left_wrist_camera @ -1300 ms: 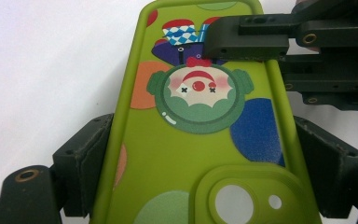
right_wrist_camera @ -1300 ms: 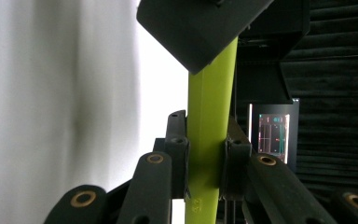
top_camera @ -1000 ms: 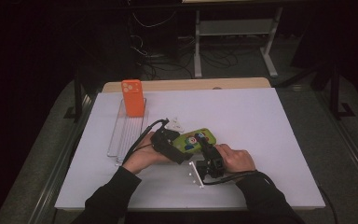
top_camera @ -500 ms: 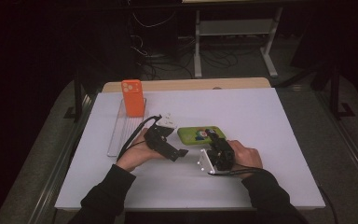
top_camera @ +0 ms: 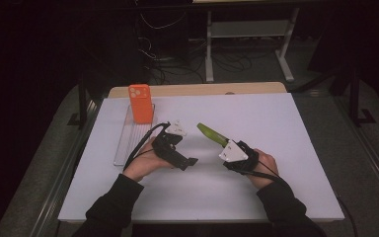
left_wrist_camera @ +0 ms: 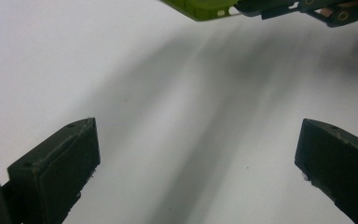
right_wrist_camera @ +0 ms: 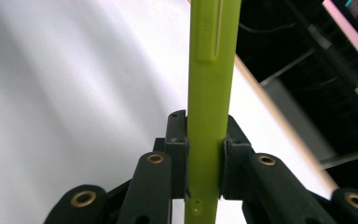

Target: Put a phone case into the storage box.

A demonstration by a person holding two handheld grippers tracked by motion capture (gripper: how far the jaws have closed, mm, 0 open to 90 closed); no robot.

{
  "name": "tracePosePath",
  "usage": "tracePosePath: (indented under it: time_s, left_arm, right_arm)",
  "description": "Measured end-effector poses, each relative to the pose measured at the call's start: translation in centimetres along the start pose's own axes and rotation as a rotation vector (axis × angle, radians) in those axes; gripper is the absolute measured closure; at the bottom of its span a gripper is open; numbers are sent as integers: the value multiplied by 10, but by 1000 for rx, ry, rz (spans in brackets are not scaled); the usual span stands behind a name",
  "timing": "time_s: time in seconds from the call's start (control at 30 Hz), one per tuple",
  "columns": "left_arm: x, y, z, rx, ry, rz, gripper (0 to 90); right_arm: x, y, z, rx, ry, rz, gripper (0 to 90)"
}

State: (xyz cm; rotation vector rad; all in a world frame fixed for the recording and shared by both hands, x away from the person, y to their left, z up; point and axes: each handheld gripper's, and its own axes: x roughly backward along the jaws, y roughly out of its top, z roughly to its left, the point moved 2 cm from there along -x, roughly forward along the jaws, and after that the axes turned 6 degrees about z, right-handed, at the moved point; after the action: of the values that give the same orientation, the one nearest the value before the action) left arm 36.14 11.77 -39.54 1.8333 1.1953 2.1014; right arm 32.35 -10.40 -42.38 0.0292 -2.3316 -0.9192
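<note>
The green phone case (top_camera: 212, 134) is being held edge-on by the right gripper (top_camera: 225, 146), whose jaws are pressing on its two flat faces near one end. In the right gripper view the case (right_wrist_camera: 212, 84) is rising straight up between the two black jaws as a narrow green strip, with a long slot visible along its upper edge and small holes near its lower end. In the high view the case is sticking out from the gripper toward the far left, tilted and lifted clear of the white table top (top_camera: 286, 128), near the middle of the table.

The left gripper (top_camera: 185, 162) is lying low over the table just left of centre, well apart from the case, with its jaws standing wide and nothing between them; these jaws have just been opening. In the left gripper view the two black pads (left_wrist_camera: 60, 172) are framing bare white surface, while a corner of the case (left_wrist_camera: 200, 7) and the linkage of the right gripper (left_wrist_camera: 307, 8) are showing at the top edge.

Both hands are entering from the near edge in dark sleeves (top_camera: 113, 207). Farther out, an orange phone (top_camera: 141, 103) is standing upright at the far end of a clear tray (top_camera: 126, 143) on the table's left side.
</note>
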Motion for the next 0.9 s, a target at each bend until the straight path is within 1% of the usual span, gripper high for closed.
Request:
tracePosePath:
  time_s: [0.03,0.07,0.1,0.13,0.17,0.2,0.23,0.27,0.3,0.37,0.43,0.5,0.57,0.6,0.63,0.67,0.7,0.73,0.77,0.8,0.83,0.87,0.9]
  left_arm:
    - [-1,0,-1,16,-2,-13,0]
    - [-1,0,-1,16,-1,-12,0]
    - [-1,0,-1,19,1,-12,0]
    - [-1,-1,0,17,3,3,0]
    - [-1,-1,0,23,5,-2,0]
    - [-1,-1,0,22,6,-1,0]
    - [-1,-1,0,26,4,-1,0]
    - [-1,0,0,27,4,-4,0]
    - [-1,0,0,30,4,-8,0]
    - [-1,0,1,37,4,-18,0]
    - [-1,0,1,38,6,-16,0]
    - [-1,1,2,46,7,-24,0]
    - [0,4,2,73,1,-53,0]
    - [0,5,2,70,-1,-58,0]
    - [0,7,2,82,-5,-67,0]
    - [1,9,2,83,-6,-75,0]
    - [0,11,2,99,-11,-94,0]
    - [1,13,4,96,-11,-98,0]
    - [1,15,4,111,-16,-122,0]
    - [1,18,6,116,-19,-133,0]
    - [2,20,6,135,-27,-148,0]
    - [0,26,7,153,-40,-178,0]
    - [0,26,7,153,-40,-178,0]
  right_arm:
    - [0,0,-1,-43,25,-1,755]
    - [0,0,-3,-80,49,0,755]
    - [0,-1,-4,-104,66,-2,755]
    - [0,-1,-6,-136,86,-10,755]
    - [-1,-2,-9,-204,129,-12,755]
    - [-1,-2,-9,-204,129,-12,755]
    - [-1,-3,-13,-286,175,-11,755]
    - [-1,-3,-13,-286,175,-11,755]
    - [-1,-3,-15,-328,203,-12,755]
    - [-2,-5,-19,-382,240,-16,755]
    - [-3,-7,-23,-488,295,-22,755]
    - [-4,-10,-26,-552,330,-22,755]
    - [-5,-13,-28,-608,359,-31,755]
    - [-5,-14,-28,-631,373,-31,755]
    - [-5,-14,-28,-652,385,-36,755]
    - [-5,-14,-28,-662,392,-40,755]
    - [-5,-13,-26,-667,400,-43,755]
    - [-5,-13,-26,-665,406,-47,755]
    - [-5,-13,-26,-670,411,-51,755]
    - [-5,-13,-26,-670,411,-51,755]
    - [-5,-12,-25,-680,417,-57,755]
    - [-5,-10,-24,-694,426,-65,755]
    - [-5,-10,-24,-694,426,-65,755]
